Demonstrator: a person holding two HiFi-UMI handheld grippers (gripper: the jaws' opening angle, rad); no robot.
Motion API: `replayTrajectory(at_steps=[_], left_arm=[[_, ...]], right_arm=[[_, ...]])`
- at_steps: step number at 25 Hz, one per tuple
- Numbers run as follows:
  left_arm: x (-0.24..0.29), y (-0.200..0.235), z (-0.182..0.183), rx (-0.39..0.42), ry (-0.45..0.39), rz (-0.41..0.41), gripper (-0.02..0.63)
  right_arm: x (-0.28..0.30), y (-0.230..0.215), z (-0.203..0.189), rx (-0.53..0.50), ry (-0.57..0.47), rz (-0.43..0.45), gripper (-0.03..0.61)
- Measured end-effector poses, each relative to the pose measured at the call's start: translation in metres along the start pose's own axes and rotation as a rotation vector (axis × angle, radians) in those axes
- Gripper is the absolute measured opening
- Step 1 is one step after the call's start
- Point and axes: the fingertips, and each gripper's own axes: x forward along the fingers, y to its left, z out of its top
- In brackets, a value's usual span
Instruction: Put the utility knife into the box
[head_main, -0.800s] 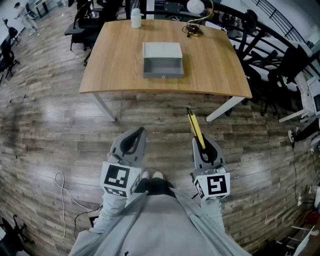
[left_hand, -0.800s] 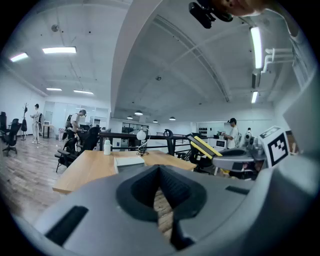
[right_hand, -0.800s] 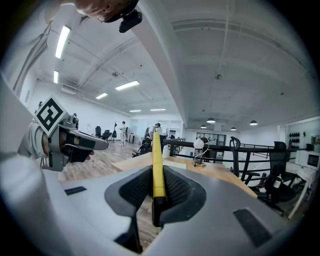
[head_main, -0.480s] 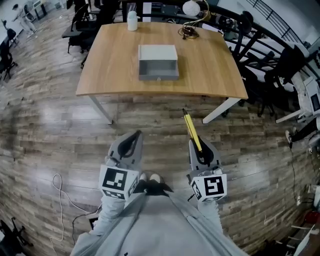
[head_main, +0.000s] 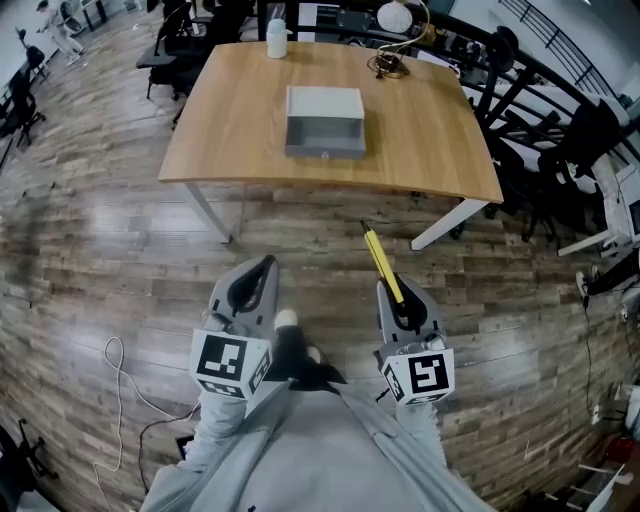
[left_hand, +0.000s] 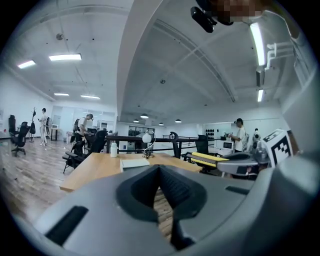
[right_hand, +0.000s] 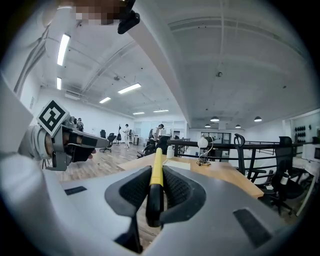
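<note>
The grey open box (head_main: 325, 122) stands in the middle of the wooden table (head_main: 230, 140), well ahead of both grippers. My right gripper (head_main: 397, 292) is shut on the yellow and black utility knife (head_main: 382, 264), which sticks out forward and up past the jaws, over the floor. In the right gripper view the knife (right_hand: 156, 176) lies pinched between the ribbed pads, pointing toward the table and box (right_hand: 178, 164). My left gripper (head_main: 262, 272) hangs over the floor beside it, shut with nothing in it (left_hand: 159, 169). The box (left_hand: 134, 162) shows far ahead there too.
A white bottle (head_main: 277, 40) and a globe lamp with cables (head_main: 390, 45) stand at the table's far edge. Office chairs (head_main: 175, 50) and a black railing (head_main: 540, 70) ring the table. A loose cable (head_main: 120, 375) lies on the floor at left. People stand far off.
The person's foot has stepped forward between the grippers. The left gripper has drifted slightly left. The knife stays in the right gripper.
</note>
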Motion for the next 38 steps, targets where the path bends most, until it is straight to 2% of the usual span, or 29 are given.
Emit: replayTrajectory(at_steps=[9, 16, 24, 32, 38], left_arm=[[0.040, 0.028, -0.007, -0.002, -0.004, -0.030, 0.018], [0.110, 0.082, 0.009, -0.016, -0.007, -0.067, 0.018], [0.187, 0.136, 0.035, 0.007, -0.012, -0.109, 0.018], [0.227, 0.166, 0.032, 0.017, 0.008, -0.133, 0.018], [0.246, 0.180, 0.028, 0.007, 0.035, -0.121, 0.018]], right_arm=[[0.046, -0.004, -0.007, 0.010, 0.007, 0.010, 0.083], [0.132, -0.018, 0.007, -0.004, 0.028, 0.008, 0.083], [0.217, -0.044, 0.026, 0.006, 0.024, -0.031, 0.083], [0.261, -0.065, 0.022, 0.020, 0.042, -0.073, 0.083], [0.285, -0.077, 0.018, 0.038, 0.060, -0.070, 0.083]])
